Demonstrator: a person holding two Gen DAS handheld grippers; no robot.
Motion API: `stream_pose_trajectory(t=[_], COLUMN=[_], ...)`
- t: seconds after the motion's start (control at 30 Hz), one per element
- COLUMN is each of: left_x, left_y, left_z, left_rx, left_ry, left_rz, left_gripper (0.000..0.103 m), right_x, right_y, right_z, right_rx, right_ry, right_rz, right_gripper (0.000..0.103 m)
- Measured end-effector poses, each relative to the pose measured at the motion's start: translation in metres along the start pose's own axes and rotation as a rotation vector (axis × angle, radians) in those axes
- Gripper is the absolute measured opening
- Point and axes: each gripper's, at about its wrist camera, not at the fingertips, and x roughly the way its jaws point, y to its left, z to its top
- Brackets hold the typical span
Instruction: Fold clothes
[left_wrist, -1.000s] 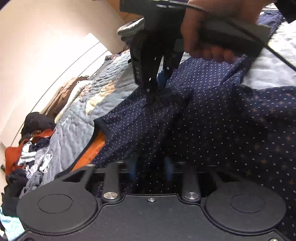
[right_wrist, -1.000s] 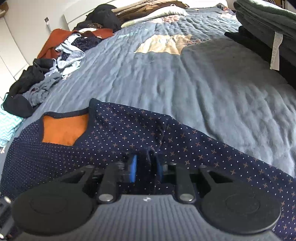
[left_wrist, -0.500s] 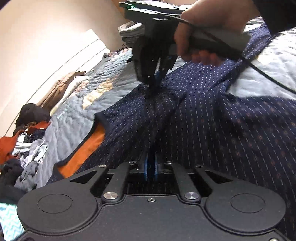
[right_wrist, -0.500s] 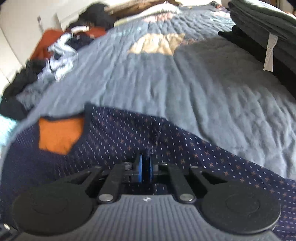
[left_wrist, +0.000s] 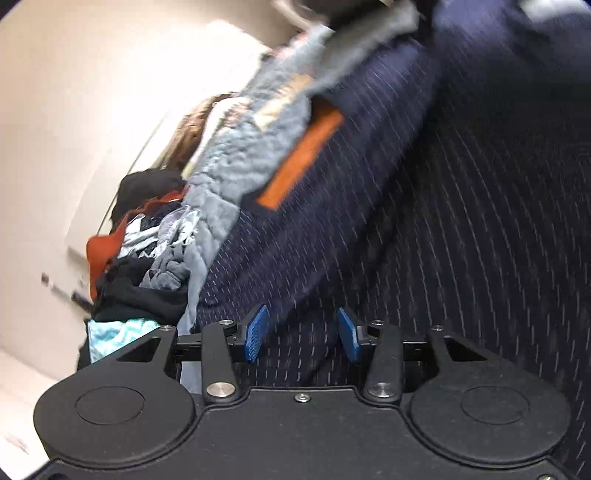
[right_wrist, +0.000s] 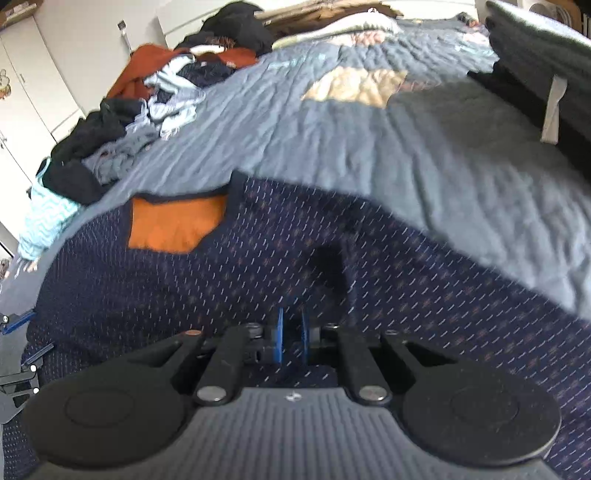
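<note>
The navy dotted knit garment with the orange lining at its neck (right_wrist: 258, 266) lies spread on the grey-blue quilted bedspread (right_wrist: 369, 147), filling the space directly ahead of and beneath both tools. The right gripper (right_wrist: 290, 334) has its blue pads nearly together, pinching a raised pleat of the navy fabric between them. The left gripper (left_wrist: 301, 334) has just been opening; its blue pads (left_wrist: 255, 332) now stand apart with the cloth lying beneath the gap and nothing pressed between them, so its hold looks released. The step in hand appears to be laying one fold down: to do it well, the right tool should keep its pinch firm and low, drawing the cloth taut without dragging the whole garment across the quilt, while the freed left tool clears the fabric cleanly so no pad snags the knit. The orange neck opening, ahead and left of the right tool, is a good check for squareness. The heap of unfolded clothes (right_wrist: 122, 122) sits far ahead to the left, well apart.
</note>
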Motion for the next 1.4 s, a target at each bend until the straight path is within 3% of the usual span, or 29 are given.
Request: stream_pose_trajectory(t=[0.1,0.27,0.3,0.33,0.47,0.57,0.67,0.77,0.9,1.0,1.03,1.07,1.1,1.17,1.2,1.23,1.3,1.33,1.4], left_x=[0.002,0.001,0.003,0.006,-0.006,-0.024,-0.023,-0.019,-0.012,-0.005,-0.003,0.000,-0.001,-0.010,-0.017,-0.025,-0.040,-0.049,-0.060], left_y=[-0.009,-0.009,-0.009,-0.007,0.007,0.012,0.005,-0.008,-0.014,-0.011,-0.009,-0.004,0.000,0.009,0.012,0.014,0.024,0.031,0.056], left_z=[-0.012,-0.021,-0.022,-0.023,-0.030,-0.045,-0.057,-0.055,-0.048,-0.046,-0.045,-0.047,-0.049,-0.053,-0.054,-0.055,-0.057,-0.060,-0.064], left_rx=[0.082,0.095,0.086,0.066,-0.013,0.007,0.030,0.067,0.076,0.065,0.054,0.035,0.008,-0.046,-0.067,-0.082,-0.121,-0.155,-0.295], left_ry=[0.005,-0.011,-0.010,0.000,-0.034,-0.050,-0.006,0.006,0.002,0.023,0.034,0.054,0.057,0.041,0.024,0.013,0.002,-0.024,-0.056], left_rz=[0.033,0.042,0.049,0.052,0.042,0.047,0.022,0.074,0.138,0.135,0.127,0.120,0.112,0.083,0.056,0.032,-0.001,-0.016,-0.076], left_gripper=[0.043,0.040,0.018,0.005,0.004,0.004,0.006,0.010,0.032,0.029,0.014,0.010,0.009,0.009,0.013,0.023,0.058,0.063,0.063], right_x=[0.004,0.003,0.004,0.004,0.006,0.007,0.012,0.011,0.008,0.009,0.009,0.011,0.011,0.009,0.008,0.006,0.003,0.002,-0.001], right_y=[0.004,0.003,0.004,0.004,0.004,0.004,0.004,0.007,0.010,0.010,0.011,0.012,0.012,0.013,0.012,0.011,0.009,0.008,0.008], right_z=[-0.006,-0.006,-0.006,-0.007,-0.009,-0.011,-0.011,-0.012,-0.013,-0.016,-0.017,-0.018,-0.020,-0.023,-0.023,-0.023,-0.024,-0.024,-0.024], right_rx=[0.009,0.035,0.031,0.029,0.048,0.036,0.026,0.020,0.009,0.006,0.005,-0.008,-0.013,-0.008,-0.003,0.003,0.021,0.030,0.032], right_ry=[0.000,-0.013,-0.015,-0.019,-0.033,-0.034,-0.020,-0.015,-0.014,-0.011,-0.010,-0.012,-0.018,-0.029,-0.031,-0.033,-0.041,-0.036,-0.026], right_rz=[-0.013,-0.019,-0.022,-0.029,-0.042,-0.047,-0.047,-0.054,-0.059,-0.068,-0.071,-0.085,-0.100,-0.117,-0.113,-0.110,-0.100,-0.085,-0.059], right_gripper=[0.009,0.010,0.010,0.010,0.010,0.010,0.009,0.010,0.010,0.010,0.009,0.007,0.000,0.000,0.000,0.000,0.000,0.001,0.005])
